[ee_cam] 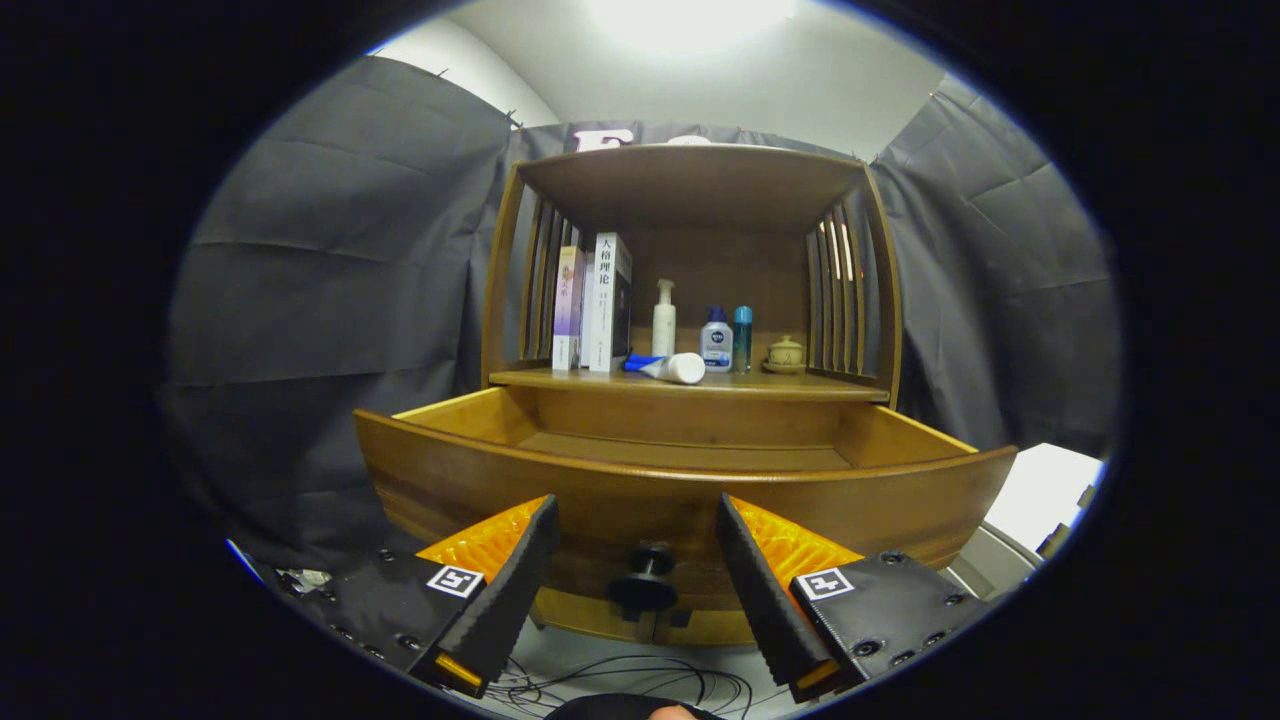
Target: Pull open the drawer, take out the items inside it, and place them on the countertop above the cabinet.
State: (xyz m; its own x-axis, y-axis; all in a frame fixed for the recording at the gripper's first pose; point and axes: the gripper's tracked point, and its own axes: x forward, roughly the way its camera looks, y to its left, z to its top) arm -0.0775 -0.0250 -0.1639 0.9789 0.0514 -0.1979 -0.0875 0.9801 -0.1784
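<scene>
The wooden drawer stands pulled out of the cabinet, its curved front close ahead of my fingers. Its dark round knob sits low between my two fingertips, untouched. My gripper is open, with nothing held. The drawer's inside shows bare wood at the back; its nearer floor is hidden behind the front panel. On the countertop above lie a white tube with a blue cap, a white pump bottle, a small white-and-blue bottle, a slim teal bottle and a small lidded ceramic cup.
Several upright books stand at the left of the countertop. Slatted wooden sides and a top board enclose the shelf. Loose black cables lie on the floor below the drawer. Black cloth walls hang on both sides.
</scene>
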